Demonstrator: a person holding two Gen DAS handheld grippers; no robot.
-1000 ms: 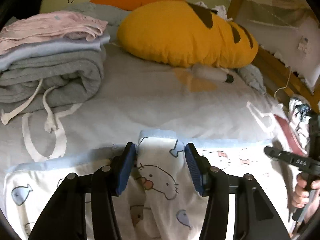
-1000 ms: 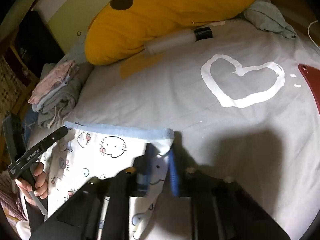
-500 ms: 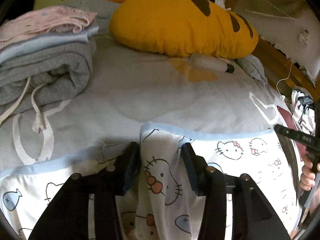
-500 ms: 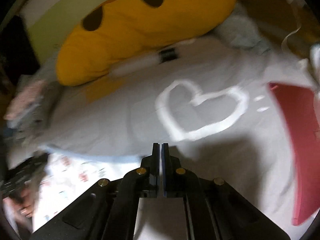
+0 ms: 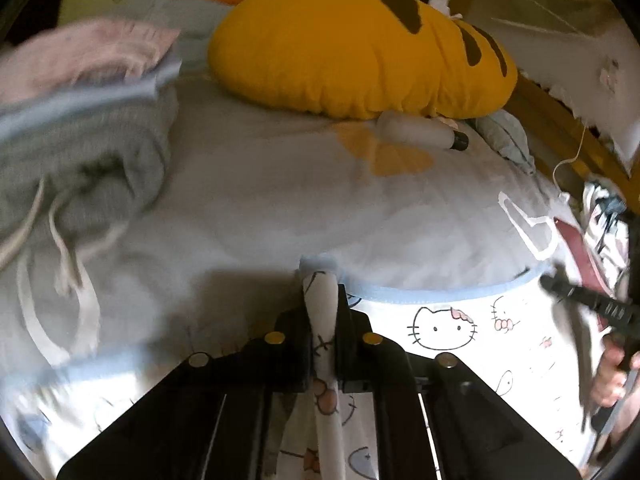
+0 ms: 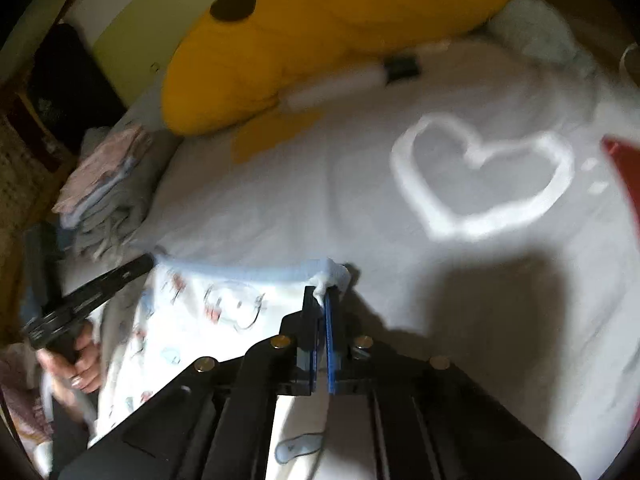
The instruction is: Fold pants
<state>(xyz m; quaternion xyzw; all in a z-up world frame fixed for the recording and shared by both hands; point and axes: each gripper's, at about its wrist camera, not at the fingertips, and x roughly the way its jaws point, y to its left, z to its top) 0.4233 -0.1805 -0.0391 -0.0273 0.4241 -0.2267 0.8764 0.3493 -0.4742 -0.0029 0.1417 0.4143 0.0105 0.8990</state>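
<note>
A grey bedsheet (image 5: 280,200) with a white heart print (image 6: 480,184) covers the bed, a yellow cushion (image 5: 360,52) lying at its far side. The left gripper (image 5: 322,308) is clamped on a bunched fold of the cartoon-print pants (image 5: 444,324) at their blue waistband (image 5: 420,292). The right gripper (image 6: 322,300) pinches the waistband's other corner, jaws nearly together on cloth. The pants lie spread on the near side of the sheet from the cushion. A folded clothes stack (image 5: 80,112) sits left of the cushion, a white bottle (image 5: 420,134) touching its front. To fold well, probably keep both grips level and the waistband taut, carrying it evenly over.
</note>
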